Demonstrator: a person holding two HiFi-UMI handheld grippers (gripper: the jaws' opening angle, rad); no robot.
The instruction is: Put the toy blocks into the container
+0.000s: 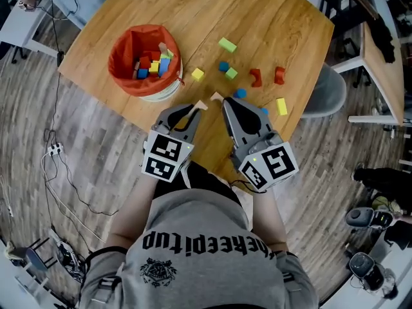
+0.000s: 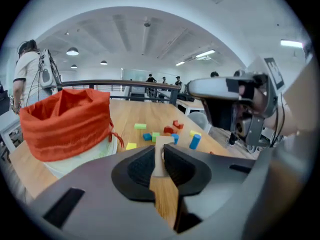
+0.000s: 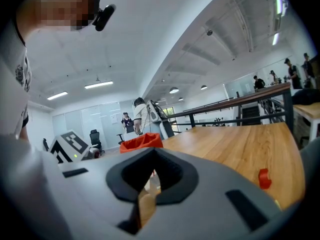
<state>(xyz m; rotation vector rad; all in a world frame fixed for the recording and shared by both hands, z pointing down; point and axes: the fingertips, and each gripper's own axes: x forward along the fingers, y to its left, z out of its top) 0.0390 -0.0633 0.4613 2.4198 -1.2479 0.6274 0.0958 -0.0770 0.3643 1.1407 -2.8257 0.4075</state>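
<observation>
Wooden tabletop (image 1: 270,18) carries an orange fabric container (image 1: 123,53) near its left edge, with red, blue, yellow and green blocks (image 1: 153,64) piled inside it. More loose blocks (image 1: 226,44) lie scattered on the wood to its right. The left gripper (image 1: 193,110) is clamped on a pale wooden block (image 1: 201,105), just beside the container. The right gripper (image 1: 224,102) has its jaws pressed together, close alongside.

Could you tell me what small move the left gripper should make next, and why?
Probably carry the left gripper over the orange container: its jaws are closed on a pale wooden block, and the container's open mouth lies just ahead to its left.
</observation>
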